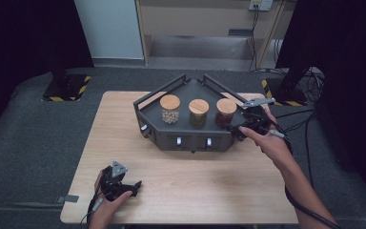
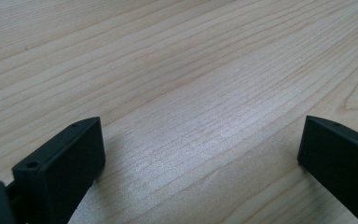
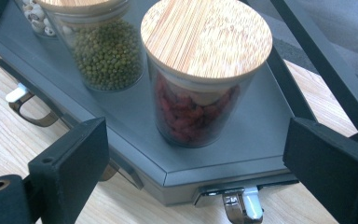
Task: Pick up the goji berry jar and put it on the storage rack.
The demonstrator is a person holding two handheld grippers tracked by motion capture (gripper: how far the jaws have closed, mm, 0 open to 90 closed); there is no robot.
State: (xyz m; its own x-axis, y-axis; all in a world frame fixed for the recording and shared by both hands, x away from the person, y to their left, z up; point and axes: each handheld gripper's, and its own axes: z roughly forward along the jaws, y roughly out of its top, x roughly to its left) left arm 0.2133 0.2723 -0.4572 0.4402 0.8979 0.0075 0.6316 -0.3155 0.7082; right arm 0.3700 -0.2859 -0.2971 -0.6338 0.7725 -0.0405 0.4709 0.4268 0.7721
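**Right gripper lines up on the red-filled jar**

The right gripper (image 1: pixel 244 125) hovers at the right front corner of the dark tray (image 1: pixel 190 138), its jaws spread wide with nothing between the pads. In the right gripper view the two black jaws frame the jar of red dried berries (image 3: pixel 200 93), which stands upright on the tray floor near that corner, still apart from both pads. The wide spread looks chosen to pass around the glass body below the round bamboo lid (image 3: pixel 206 37), so the approach seems to aim at the jar's side, not its top.

The left gripper (image 1: pixel 124 187) rests low over the bare wooden table (image 1: pixel 195 191) near the person's edge, well apart from the tray. Its jaws also stand wide and hold nothing; the left gripper view looks along them at plain wood grain. It appears parked out of the way while the other hand works.

Just beside the red jar stands the jar of green beans (image 3: pixel 105 56), and beyond that, in the high view, a jar of pale beans (image 1: pixel 170 110); all three sit in a row inside the tray, lids on. Raised rails (image 1: pixel 164 90) run along the tray's back edges, and small metal latches (image 3: pixel 242 207) hang from its front wall, one directly under the right gripper's line. The green jar's closeness is likely the tight spot for the inner jaw.
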